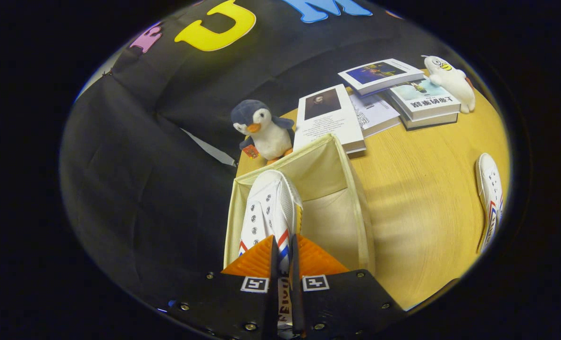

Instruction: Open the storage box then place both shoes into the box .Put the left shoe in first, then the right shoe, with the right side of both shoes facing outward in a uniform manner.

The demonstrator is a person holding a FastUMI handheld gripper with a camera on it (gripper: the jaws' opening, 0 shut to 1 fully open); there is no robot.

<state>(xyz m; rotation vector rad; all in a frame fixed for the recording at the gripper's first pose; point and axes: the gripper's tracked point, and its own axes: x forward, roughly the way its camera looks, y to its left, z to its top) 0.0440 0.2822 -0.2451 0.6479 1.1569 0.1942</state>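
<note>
Hanging toe-forward between the fingers: one white canvas shoe [271, 208], low-cut, metal eyelets in two rows, red and blue stripe along the sole edge, rubber toe cap rounded. It sits over the open mouth of the storage box [351, 208], heel end clamped.

Gripper [283, 255]: fingers nearly together, both pressing on the heel part of the shoe, a narrow strip of it showing between them.

Storage box: soft cream fabric, square, walls upright, top open, pale floor visible inside at 3 o'clock of the shoe.

Second shoe [490, 198]: same make, lying on the table [426, 198] well apart from the box, at 3 o'clock.

Table: round, smooth light wood grain.

Plush penguin [263, 130]: grey and white, fuzzy, just beyond the box at 12 o'clock.

Books [379, 101]: several, glossy covers, flat and partly stacked, at 1 o'clock beyond the box.

White plush toy [452, 82]: beside the books, at 2 o'clock.
</note>
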